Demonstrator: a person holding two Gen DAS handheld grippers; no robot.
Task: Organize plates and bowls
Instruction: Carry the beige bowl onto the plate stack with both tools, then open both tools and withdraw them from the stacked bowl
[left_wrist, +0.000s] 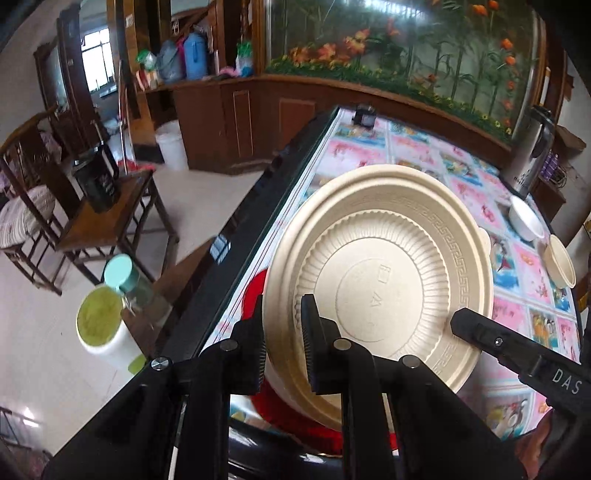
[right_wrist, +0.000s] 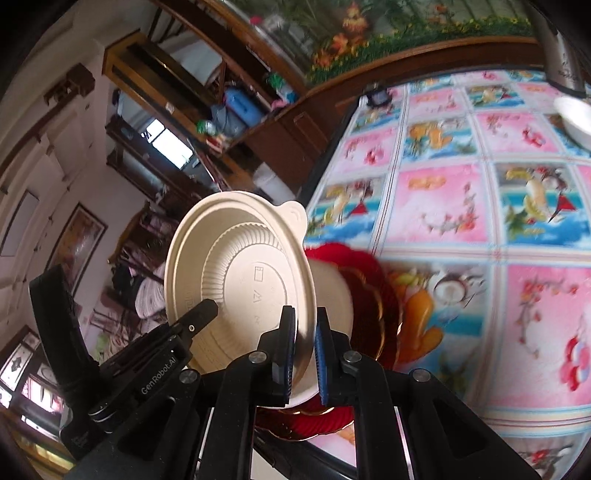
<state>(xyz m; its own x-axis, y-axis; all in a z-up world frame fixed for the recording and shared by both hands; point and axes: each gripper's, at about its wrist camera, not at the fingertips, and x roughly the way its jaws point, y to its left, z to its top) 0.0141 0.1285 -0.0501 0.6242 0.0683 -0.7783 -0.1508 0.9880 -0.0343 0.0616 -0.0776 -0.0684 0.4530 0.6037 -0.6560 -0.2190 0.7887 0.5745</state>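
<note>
- The writing I could read was "DAS" on the body of my right gripper (left_wrist: 458, 325) as seen from the left wrist, and "GenRobot.AI" on the body of my left gripper (right_wrist: 210, 308) as seen from the right wrist. Moulded marks sat in the middle of the beige plate (left_wrist: 380, 266), too faint to read.
- My left gripper pinched the plate's near rim, one finger (left_wrist: 314, 343) on the upper face and the other beneath it.
- My right gripper (right_wrist: 306, 354) clamped the same rim from the other side, its blue-padded fingers (right_wrist: 321, 354) pressed on the thin edge.
- Both tools pointed steeply downward, holding the plate tilted, with its tab handle away from me.
- The plate hung over the near left corner of the table (left_wrist: 413, 147), above a red plate (right_wrist: 373, 280) lying close to that edge.
- Toward the far right edge stood a white bowl (left_wrist: 526, 218), a beige bowl (left_wrist: 559, 260) and a steel flask (left_wrist: 528, 155); the patterned cloth between lay open.
</note>
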